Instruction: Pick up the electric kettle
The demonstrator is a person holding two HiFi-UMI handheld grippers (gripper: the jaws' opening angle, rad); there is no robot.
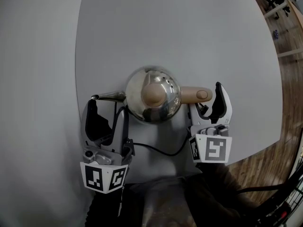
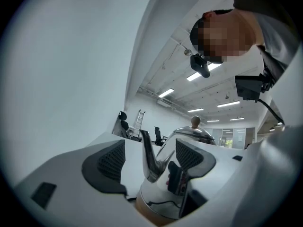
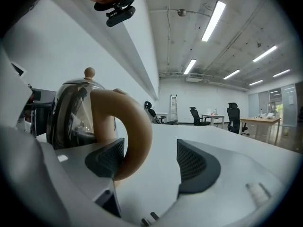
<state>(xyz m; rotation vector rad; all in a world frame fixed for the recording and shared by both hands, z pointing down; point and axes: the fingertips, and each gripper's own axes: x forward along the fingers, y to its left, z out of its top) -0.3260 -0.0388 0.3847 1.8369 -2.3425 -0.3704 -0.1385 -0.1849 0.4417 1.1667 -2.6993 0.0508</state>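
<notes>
The kettle [image 1: 152, 94] handle [image 1: 196, 94] lies against my right gripper's [image 1: 208, 103] left pad [image 3: 106, 157], jaws apart; my left gripper's [image 1: 106, 110] jaws, also apart, straddle the spout [image 1: 109, 96].

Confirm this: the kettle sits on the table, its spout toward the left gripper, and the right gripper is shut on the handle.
Not shut. The right gripper view shows the right gripper with jaws apart, not clamping the handle. The rest holds: kettle on the table, spout toward the left gripper.
</notes>
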